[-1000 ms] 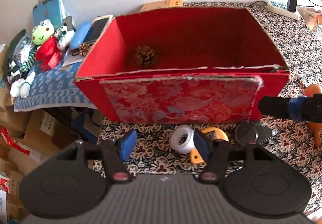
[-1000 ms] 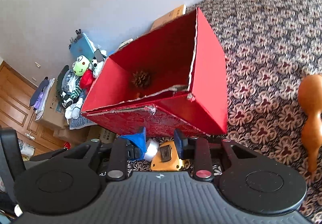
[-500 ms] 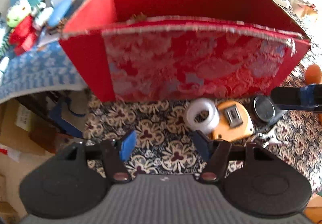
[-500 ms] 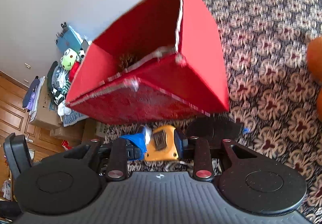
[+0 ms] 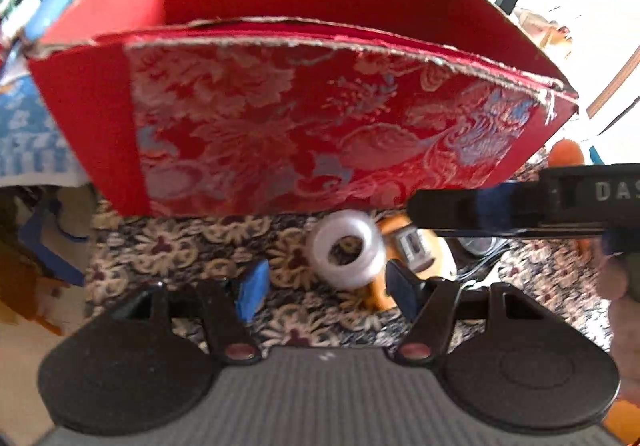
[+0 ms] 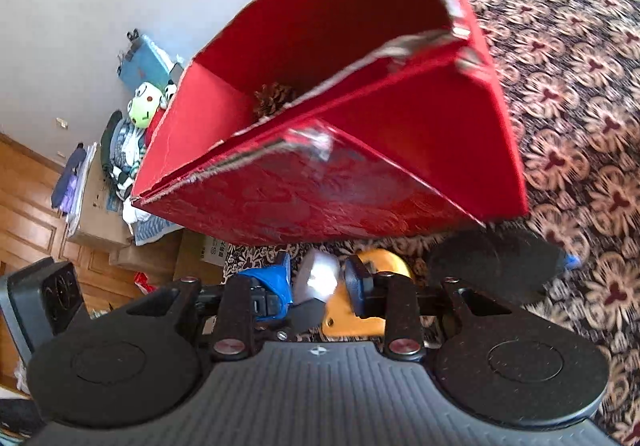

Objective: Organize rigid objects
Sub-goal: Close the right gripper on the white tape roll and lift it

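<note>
A white tape roll (image 5: 346, 254) lies on the patterned cloth in front of the red box (image 5: 312, 117), with an orange tape measure (image 5: 418, 260) touching its right side. My left gripper (image 5: 326, 288) is open and low, the roll just ahead of its tips. From the right, a black finger (image 5: 476, 205) of the other gripper reaches over the tape measure. In the right wrist view my right gripper (image 6: 317, 280) stands open with a narrow gap. The blurred tape roll (image 6: 318, 280) and the tape measure (image 6: 370, 302) show through it. A pine cone (image 6: 274, 97) lies inside the red box (image 6: 420, 149).
A dark round disc (image 6: 492, 262) lies right of the tape measure. An orange gourd (image 5: 566, 151) shows past the box's right corner. Plush toys (image 6: 142, 111), cardboard boxes and a wooden door (image 6: 24, 197) lie beyond the table's left edge. Patterned cloth (image 6: 580, 85) spreads to the right.
Both grippers have sunk and tipped down toward the things in front of the box. The box front now fills the left view, hiding its inside. The right gripper's finger has come in over the tape measure.
</note>
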Motion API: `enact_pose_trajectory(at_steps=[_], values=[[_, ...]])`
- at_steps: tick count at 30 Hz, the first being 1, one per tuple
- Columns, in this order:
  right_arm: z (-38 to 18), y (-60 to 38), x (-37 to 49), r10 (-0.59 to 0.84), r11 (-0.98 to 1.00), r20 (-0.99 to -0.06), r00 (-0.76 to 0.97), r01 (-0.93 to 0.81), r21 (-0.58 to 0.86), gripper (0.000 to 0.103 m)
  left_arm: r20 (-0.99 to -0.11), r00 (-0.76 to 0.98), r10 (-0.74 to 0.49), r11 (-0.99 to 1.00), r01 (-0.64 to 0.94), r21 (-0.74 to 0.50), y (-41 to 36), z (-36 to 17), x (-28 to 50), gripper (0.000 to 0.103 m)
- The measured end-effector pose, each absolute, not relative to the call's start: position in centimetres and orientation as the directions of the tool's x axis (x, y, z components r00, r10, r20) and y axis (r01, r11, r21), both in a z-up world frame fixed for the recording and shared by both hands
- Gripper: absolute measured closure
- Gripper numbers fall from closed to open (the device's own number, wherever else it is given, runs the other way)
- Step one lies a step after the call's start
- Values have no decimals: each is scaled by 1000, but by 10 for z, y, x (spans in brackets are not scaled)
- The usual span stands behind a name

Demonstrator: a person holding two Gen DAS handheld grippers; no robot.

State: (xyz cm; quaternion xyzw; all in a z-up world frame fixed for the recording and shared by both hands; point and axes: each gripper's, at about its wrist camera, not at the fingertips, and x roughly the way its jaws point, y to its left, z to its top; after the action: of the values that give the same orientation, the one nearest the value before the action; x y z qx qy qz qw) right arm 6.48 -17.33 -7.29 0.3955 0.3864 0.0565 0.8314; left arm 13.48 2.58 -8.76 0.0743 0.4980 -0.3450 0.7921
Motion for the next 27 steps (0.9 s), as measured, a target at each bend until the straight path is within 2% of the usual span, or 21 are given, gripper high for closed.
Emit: enact_pose_trajectory(at_steps=[13,14,15,20,27], values=[[-81,-157,97,435,780,-642,631,92,619,91,-834,254,-490,780,556,-289,25,-97,130,35],[-81,-156,99,436,784,-645,628,86,614,91,-833,254,-493,779,555,-292,26,-96,130,38],[-82,-155,100,435,789,-646,627,79,609,91,-830,249,-498,777,553,-300,26,-96,130,47],[-87,-152,103,438,796,-646,625,65,602,91,-820,217,-530,769,531,-356,32,-95,136,58],[-86,-152,97,442,787,-630,639,61,614,91,-815,233,-531,779,512,-362,34,-94,132,59]])
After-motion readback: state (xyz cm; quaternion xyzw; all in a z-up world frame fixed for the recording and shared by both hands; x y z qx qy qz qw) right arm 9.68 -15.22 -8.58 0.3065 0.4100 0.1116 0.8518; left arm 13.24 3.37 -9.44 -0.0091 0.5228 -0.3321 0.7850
